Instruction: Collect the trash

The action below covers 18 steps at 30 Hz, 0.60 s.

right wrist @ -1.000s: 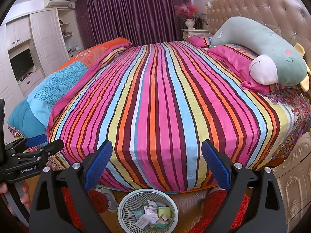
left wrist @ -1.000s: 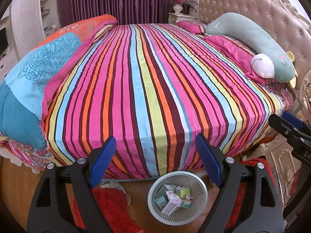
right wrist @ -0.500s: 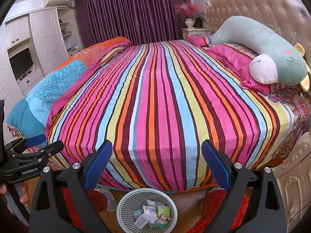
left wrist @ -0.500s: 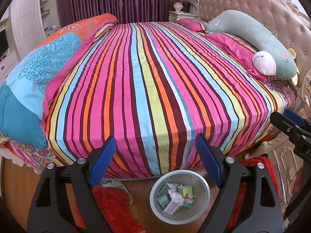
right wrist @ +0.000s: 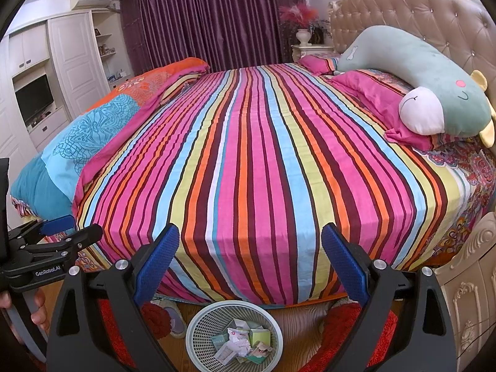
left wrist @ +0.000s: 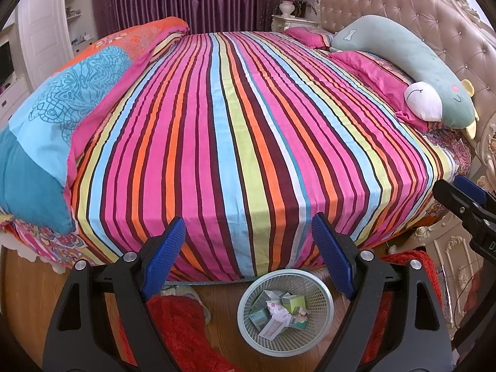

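- Bedroom: striped bed (left wrist: 248, 130); folded quilt (left wrist: 62, 117) at left.
- Left gripper (left wrist: 248, 232): jaws wide, empty.
- Mesh basket (left wrist: 322, 328) on floor below, holding paper trash (left wrist: 279, 313).
- Right gripper (right wrist: 249, 248): jaws wide, empty.

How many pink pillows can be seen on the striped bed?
2. One pink pillow lies near the headboard under the green plush animal's head. The second pink pillow lies at the far corner beside the nightstand. Others may be hidden behind the plush.
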Available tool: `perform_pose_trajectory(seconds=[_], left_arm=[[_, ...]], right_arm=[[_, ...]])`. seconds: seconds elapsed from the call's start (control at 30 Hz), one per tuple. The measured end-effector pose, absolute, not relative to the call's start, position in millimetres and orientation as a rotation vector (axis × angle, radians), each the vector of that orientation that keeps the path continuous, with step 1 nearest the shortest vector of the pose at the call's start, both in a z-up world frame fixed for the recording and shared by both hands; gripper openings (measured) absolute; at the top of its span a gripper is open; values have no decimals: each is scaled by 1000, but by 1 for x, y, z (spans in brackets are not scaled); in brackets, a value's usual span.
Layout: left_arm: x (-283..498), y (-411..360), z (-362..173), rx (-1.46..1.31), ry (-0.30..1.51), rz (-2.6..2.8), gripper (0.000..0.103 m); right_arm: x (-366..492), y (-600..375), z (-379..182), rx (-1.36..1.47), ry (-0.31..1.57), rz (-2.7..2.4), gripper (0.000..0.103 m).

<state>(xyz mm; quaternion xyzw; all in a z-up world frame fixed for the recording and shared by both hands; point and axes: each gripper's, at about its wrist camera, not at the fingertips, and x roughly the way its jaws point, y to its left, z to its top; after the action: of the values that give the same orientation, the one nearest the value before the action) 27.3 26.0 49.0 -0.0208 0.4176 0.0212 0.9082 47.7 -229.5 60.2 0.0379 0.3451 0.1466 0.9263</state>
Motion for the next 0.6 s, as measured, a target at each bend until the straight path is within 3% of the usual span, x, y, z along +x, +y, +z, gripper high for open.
perform_pose_trajectory(seconds=[0.6], left_arm=[[30,26,47,-41,868,44,81]], right_arm=[[51,-233,61,70,708,304,89]])
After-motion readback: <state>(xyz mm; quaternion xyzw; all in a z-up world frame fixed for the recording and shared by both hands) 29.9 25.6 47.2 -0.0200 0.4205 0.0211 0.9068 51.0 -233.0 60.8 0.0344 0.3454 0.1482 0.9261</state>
